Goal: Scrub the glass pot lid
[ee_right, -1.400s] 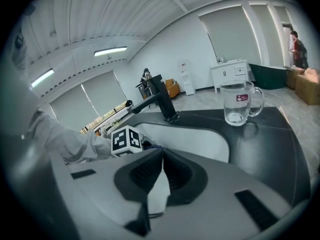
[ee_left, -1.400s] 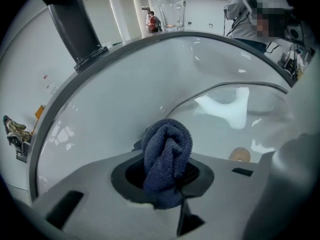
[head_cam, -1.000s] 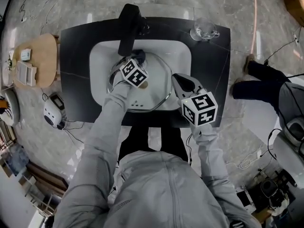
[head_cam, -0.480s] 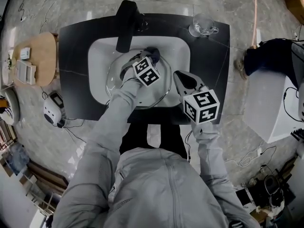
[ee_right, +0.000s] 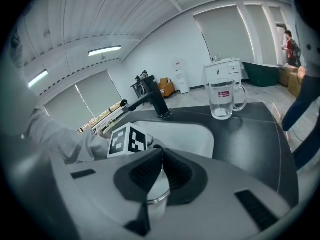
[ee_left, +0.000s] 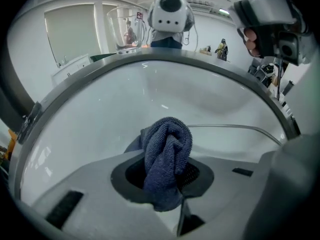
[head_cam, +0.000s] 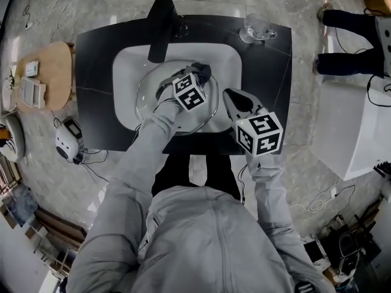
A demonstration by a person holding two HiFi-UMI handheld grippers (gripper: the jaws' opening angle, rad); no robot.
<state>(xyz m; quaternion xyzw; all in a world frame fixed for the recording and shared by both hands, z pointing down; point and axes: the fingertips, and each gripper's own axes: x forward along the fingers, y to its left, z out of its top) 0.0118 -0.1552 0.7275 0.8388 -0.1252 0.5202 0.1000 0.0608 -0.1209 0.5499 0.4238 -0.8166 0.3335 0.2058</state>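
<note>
Bright, even indoor light with a cool grey cast. In the right gripper view the sources show: ceiling strip lights (ee_right: 104, 50) and big windows (ee_right: 225, 31) far right, slightly blown out. White sink (head_cam: 125, 72) is very bright, nearly washed out in the left gripper view. Black bench (head_cam: 272, 66) is dark with a soft sheen and a faint shadow under the glass mug (ee_right: 226, 100). Floor (head_cam: 293, 5) has pale glare streaks. Heavy fisheye everywhere: lines bow, and the gripper views have black vignette corners. Left tool (ee_left: 172, 176) body is blurry, but the cloth (ee_left: 167, 154) it grips is sharp. Right tool (ee_right: 161, 174) is soft; the glass pot lid (ee_right: 152, 201) rim glints between its pads.
</note>
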